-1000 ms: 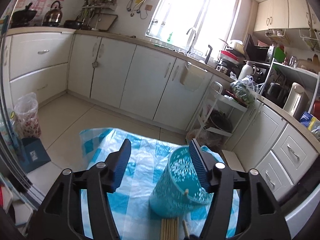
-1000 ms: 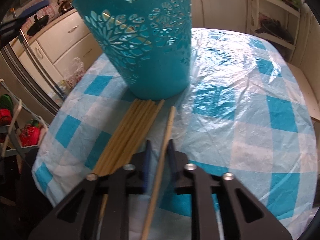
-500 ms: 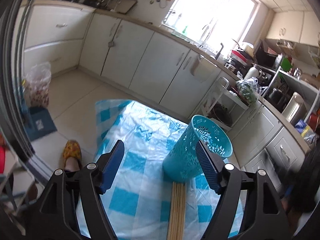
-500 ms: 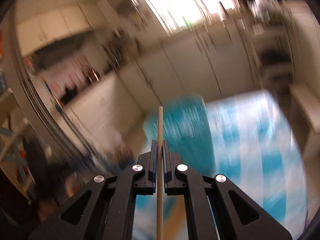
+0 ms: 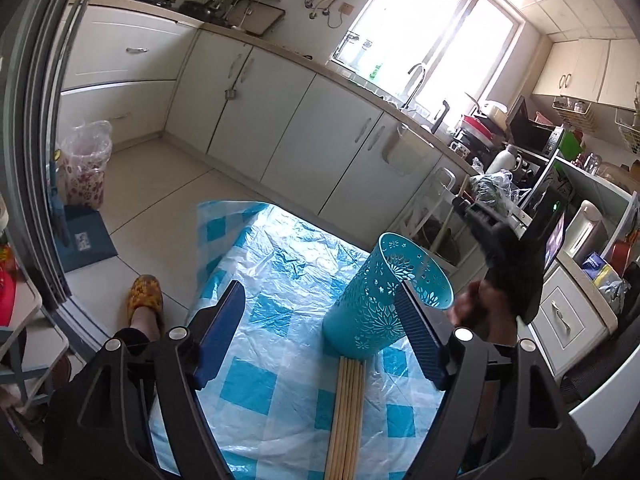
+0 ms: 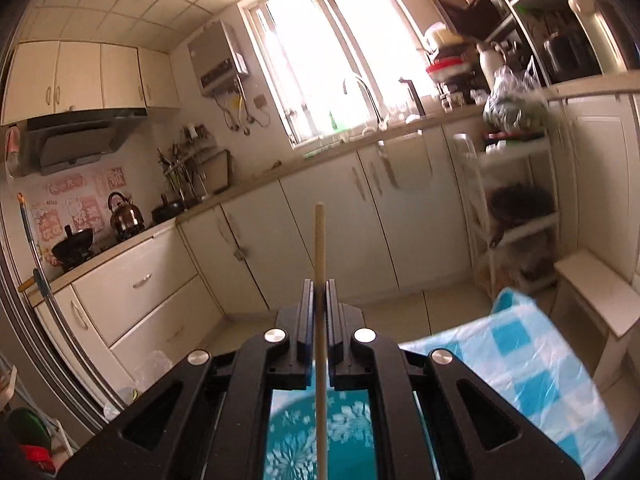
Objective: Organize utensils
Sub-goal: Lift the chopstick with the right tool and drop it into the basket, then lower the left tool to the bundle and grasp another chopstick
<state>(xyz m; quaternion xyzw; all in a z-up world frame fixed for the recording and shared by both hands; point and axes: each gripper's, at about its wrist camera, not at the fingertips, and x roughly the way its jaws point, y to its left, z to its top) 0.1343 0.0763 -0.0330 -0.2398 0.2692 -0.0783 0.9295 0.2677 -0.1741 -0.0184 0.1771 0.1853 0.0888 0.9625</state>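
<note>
A teal cut-out holder [image 5: 376, 304] stands upright on the blue-checked table cover [image 5: 272, 280]. Several wooden chopsticks [image 5: 348, 408] lie bundled in front of its base. My left gripper [image 5: 320, 316] hovers just short of the holder. Its jaws are opening and nothing is pressed between its pads. My right gripper [image 6: 319, 286] is shut on a single chopstick [image 6: 319, 240], which points up and away. The chopstick's lower end runs down over the holder's mouth [image 6: 296, 440]. In the left wrist view the right gripper [image 5: 466, 206] hangs above and right of the holder, held by a hand [image 5: 480, 308].
A foot in an orange slipper [image 5: 146, 300] stands left of the table. A white shelf cart [image 5: 440, 204] and white cabinets [image 5: 280, 120] lie beyond the table's far edge. A bagged bin [image 5: 84, 160] sits on the floor at the left.
My left gripper drew back from the holder and widened. My right gripper lifted the single chopstick off the table, rose and tilted up over the holder.
</note>
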